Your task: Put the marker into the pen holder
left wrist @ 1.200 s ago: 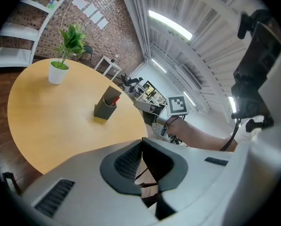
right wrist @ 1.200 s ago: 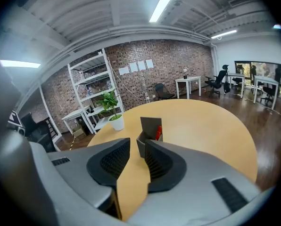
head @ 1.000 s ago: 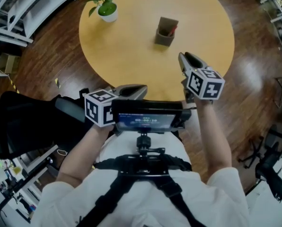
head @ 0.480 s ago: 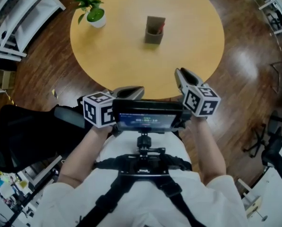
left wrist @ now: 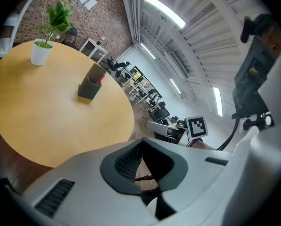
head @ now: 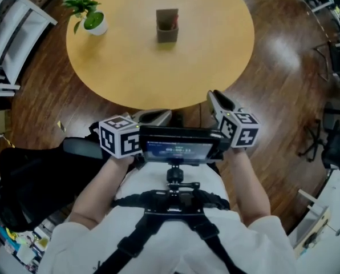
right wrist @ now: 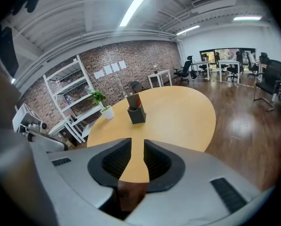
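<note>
Your left gripper [left wrist: 141,144]: jaws pressed together at the tips, nothing in them. Your right gripper [right wrist: 137,147]: jaws spread with a narrow gap. They have just been closing, with nothing between them, only table [head: 158,73] showing through the gap.

Both grippers sit low by your chest, either side of the screen [head: 181,148] on your rig. They are at the near edge of the round table and well apart from anything on it.

The pen holder [head: 167,30] stands upright on the far half of the table. The marker [head: 174,20] is in it, red top poking over the rim. A potted plant [head: 90,16] stands left of the holder near the table edge, not touching it.
</note>
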Demonstrator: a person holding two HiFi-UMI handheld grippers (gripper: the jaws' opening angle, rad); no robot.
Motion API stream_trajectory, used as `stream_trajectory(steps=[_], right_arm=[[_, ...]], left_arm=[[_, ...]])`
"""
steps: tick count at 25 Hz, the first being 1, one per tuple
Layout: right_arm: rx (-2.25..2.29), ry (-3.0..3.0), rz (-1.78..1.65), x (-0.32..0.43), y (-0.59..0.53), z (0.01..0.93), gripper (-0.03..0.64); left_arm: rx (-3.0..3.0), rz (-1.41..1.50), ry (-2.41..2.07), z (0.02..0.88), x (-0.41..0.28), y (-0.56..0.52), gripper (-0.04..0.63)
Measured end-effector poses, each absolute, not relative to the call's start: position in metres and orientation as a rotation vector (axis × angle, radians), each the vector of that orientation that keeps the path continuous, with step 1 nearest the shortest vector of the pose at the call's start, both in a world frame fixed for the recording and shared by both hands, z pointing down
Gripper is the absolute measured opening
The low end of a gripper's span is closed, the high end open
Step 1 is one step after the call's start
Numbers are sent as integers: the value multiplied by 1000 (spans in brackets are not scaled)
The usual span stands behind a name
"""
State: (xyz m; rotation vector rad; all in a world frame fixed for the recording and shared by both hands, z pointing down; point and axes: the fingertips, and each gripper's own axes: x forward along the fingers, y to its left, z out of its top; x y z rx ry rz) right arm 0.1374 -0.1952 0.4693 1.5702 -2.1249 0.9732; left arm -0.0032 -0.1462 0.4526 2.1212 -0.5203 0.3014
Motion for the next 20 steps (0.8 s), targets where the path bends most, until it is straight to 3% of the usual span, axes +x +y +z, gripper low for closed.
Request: stream_trajectory(steps=[7,20], right_arm=[[1628,-2093,1014,146,-129,473,86],[1415,-2301,929,165,9,458,86]], left_arm=[[2140,373,-425,457,14,-96,0],[2126,296,-655,449,47,47,0]])
